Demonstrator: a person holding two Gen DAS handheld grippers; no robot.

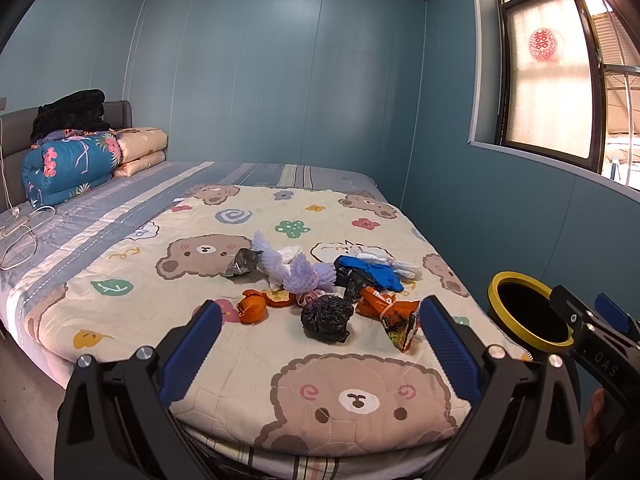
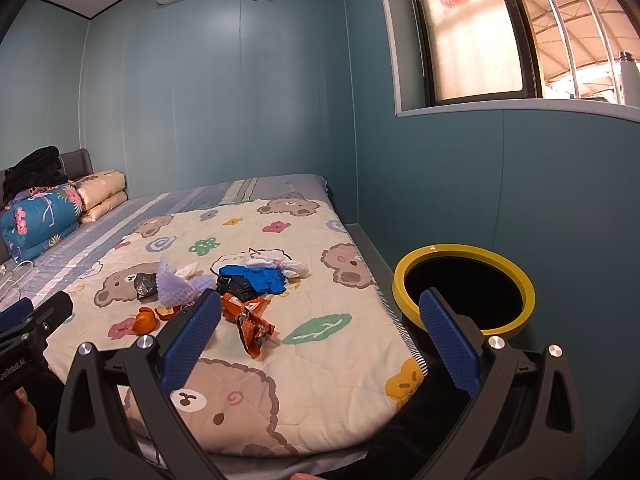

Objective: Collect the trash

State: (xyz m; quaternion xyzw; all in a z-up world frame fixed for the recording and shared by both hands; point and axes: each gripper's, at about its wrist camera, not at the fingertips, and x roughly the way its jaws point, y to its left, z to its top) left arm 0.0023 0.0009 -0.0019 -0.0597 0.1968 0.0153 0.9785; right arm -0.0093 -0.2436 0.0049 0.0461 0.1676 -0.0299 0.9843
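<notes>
Yellow-rimmed bin (image 2: 464, 292) waits beside the right gripper (image 2: 320, 328); trash (image 1: 320, 280) lies ahead of both. Left gripper (image 1: 320, 340) also spread, empty: nothing collected yet.

I'm looking into a home bedroom: a bear-print quilted bed (image 1: 320, 216) with folded floral bedding (image 1: 68, 168) far left.

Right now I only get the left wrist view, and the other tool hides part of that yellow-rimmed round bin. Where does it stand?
Observer: The right wrist view shows nearly the whole yellow-rimmed round bin, low beside the edge of the bear-print quilt.
Operator: Is that other tool holding anything?
Observer: No. The right gripper has its jaws wide open, gripping nothing.
Operator: Anything at the window?
Observer: A white bottle with a metal cap stands there.
</notes>
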